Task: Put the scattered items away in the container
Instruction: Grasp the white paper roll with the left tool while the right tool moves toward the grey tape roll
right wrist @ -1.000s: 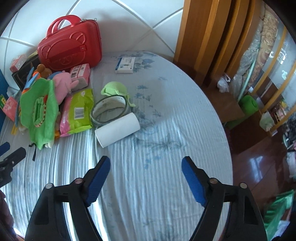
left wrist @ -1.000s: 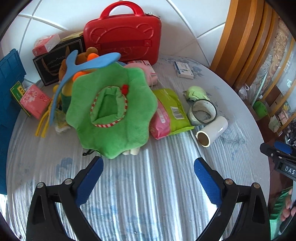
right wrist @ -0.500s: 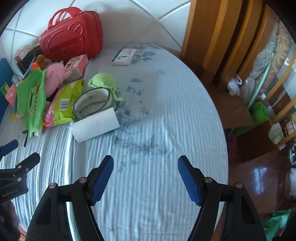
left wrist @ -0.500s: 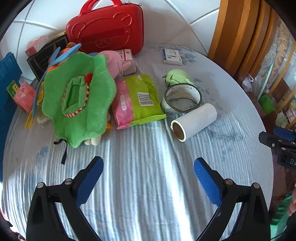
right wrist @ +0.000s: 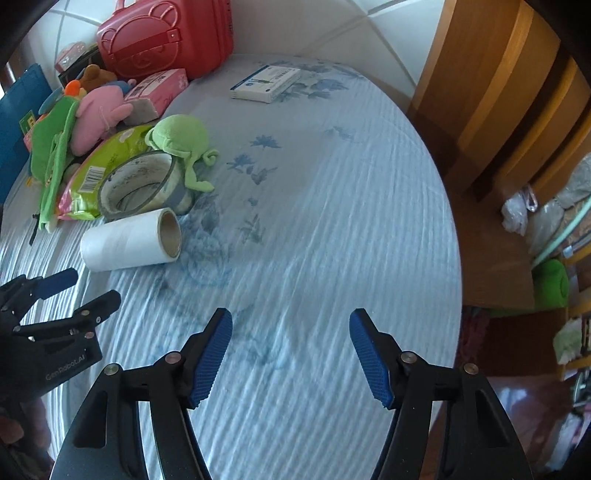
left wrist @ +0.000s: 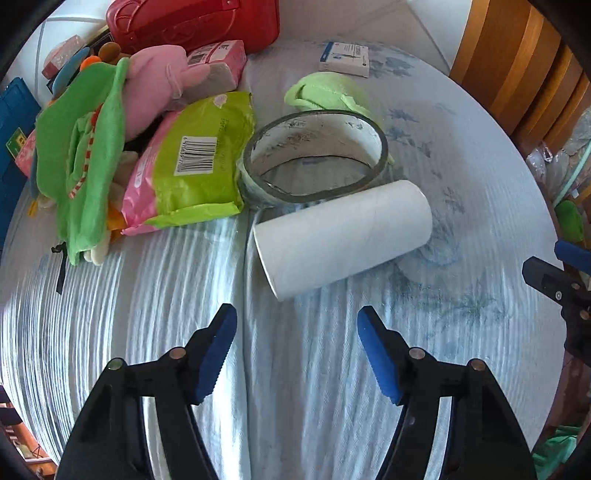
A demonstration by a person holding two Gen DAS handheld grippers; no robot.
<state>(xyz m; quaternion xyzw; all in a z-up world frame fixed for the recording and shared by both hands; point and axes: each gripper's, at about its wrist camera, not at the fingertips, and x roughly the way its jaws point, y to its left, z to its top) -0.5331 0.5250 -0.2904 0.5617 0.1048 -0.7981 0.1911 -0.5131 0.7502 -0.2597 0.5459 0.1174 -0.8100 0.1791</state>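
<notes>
My left gripper (left wrist: 295, 325) is open and empty, just short of a white roll (left wrist: 343, 236) lying on its side on the blue-patterned table. Behind the roll stands a wide tape ring (left wrist: 314, 155), with a green-pink packet (left wrist: 192, 162), a green plush (left wrist: 79, 147), a pink plush (left wrist: 155, 81) and a small green toy (left wrist: 325, 92) around it. My right gripper (right wrist: 291, 328) is open and empty over bare tablecloth, right of the roll (right wrist: 129, 242). The left gripper also shows in the right wrist view (right wrist: 74, 291).
A red bear-faced case (left wrist: 195, 22) stands at the back by the wall, with a blue crate (left wrist: 14, 125) at the far left. A white-blue box (right wrist: 264, 83) lies at the back. The table edge (right wrist: 452, 236) drops off at right beside wooden furniture (right wrist: 498, 92).
My left gripper has swung right and moved in close to the white roll and tape ring, with its jaws narrower. My right gripper has shifted a little; the left gripper now shows larger beside it.
</notes>
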